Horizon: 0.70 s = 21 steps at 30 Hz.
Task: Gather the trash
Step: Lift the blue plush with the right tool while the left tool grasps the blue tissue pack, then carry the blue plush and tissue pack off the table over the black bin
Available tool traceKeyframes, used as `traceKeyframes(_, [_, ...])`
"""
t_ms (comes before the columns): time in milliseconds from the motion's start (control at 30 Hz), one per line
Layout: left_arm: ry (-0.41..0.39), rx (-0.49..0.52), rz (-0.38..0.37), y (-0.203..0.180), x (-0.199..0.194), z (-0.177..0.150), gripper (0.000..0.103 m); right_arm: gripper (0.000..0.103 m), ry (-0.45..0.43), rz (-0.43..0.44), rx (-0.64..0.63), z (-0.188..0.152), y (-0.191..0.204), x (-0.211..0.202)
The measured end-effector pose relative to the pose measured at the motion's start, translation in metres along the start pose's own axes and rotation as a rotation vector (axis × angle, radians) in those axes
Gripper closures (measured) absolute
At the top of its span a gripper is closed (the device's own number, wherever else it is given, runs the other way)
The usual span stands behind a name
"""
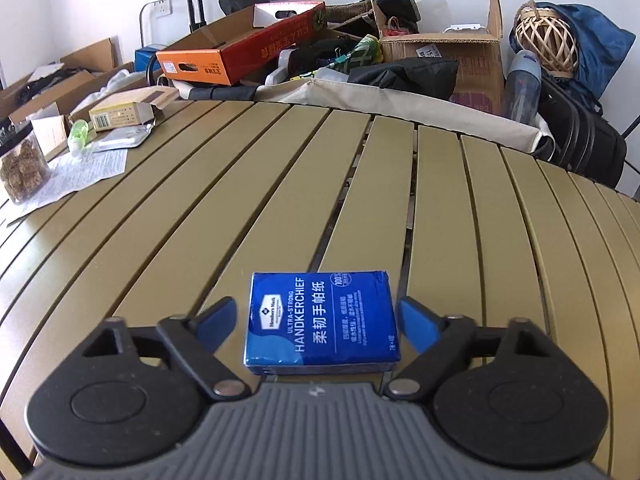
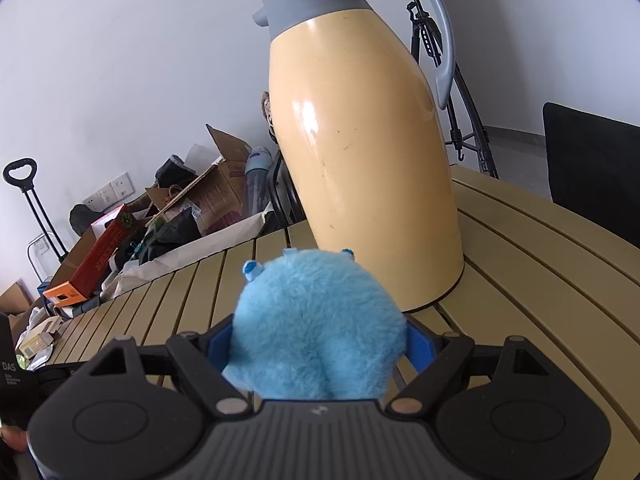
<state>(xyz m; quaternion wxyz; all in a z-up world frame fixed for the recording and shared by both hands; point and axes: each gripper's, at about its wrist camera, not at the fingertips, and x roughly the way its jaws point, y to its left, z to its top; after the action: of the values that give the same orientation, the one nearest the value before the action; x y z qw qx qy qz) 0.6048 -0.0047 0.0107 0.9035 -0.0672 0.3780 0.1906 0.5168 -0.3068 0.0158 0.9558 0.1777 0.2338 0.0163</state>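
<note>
In the left wrist view a blue handkerchief tissue pack [image 1: 322, 322] lies flat on the olive slatted table [image 1: 200, 220]. My left gripper [image 1: 318, 320] is open around it, a blue fingertip on each side with a small gap to the pack. In the right wrist view my right gripper [image 2: 320, 344] is shut on a fluffy light blue plush toy [image 2: 318, 328], which fills the space between the fingers and hides their tips. The toy is just in front of a tall yellow thermos jug [image 2: 368, 152].
At the table's far left lie a small yellow box [image 1: 120, 114], a green bottle [image 1: 78, 136], papers [image 1: 76, 172] and a jar of snacks [image 1: 22, 168]. Beyond the far edge stand cardboard boxes [image 1: 452, 56], an orange box [image 1: 240, 52] and bags. A black chair [image 2: 592, 168] is at right.
</note>
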Motion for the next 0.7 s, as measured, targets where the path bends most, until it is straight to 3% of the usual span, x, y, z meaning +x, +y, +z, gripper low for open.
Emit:
traceKeyframes(200, [0.001, 0.000, 0.002, -0.002, -0.001, -0.002, 0.029, 0.020, 0.000, 0.011, 0.002, 0.000, 0.001, 0.000])
traceKeyframes(700, [-0.060, 0.010, -0.013, 0.006, -0.031, -0.005, 0.029, 0.020, -0.001, 0.033, -0.017, -0.002, 0.001, -0.006])
